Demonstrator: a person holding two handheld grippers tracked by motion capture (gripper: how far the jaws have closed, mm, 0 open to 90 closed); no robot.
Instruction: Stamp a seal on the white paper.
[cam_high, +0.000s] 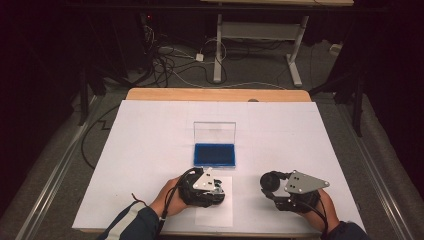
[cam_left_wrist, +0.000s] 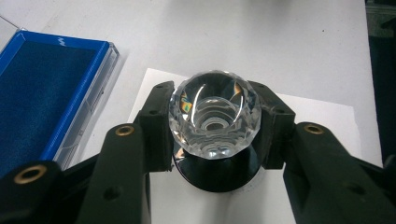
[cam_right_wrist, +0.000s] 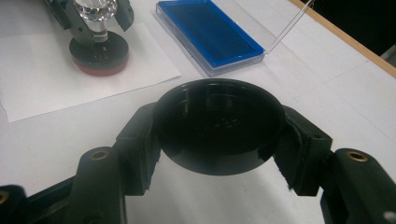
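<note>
The left gripper clamped the faceted crystal knob of a round stamp, its black base with a red underside planted on a sheet of paper directly beneath the gripper. The right gripper held the stamp's black cap between closed jaws, hollow side up, just above the white table. An open blue ink pad, clear lid raised, sat ahead of the left gripper. The slick glass knob could probably have slid from the jaws if tilted, smearing the print; lifting unevenly might have dragged the loose paper along. The cap, gripped only at its rim, could have popped free under a tighter squeeze.
</note>
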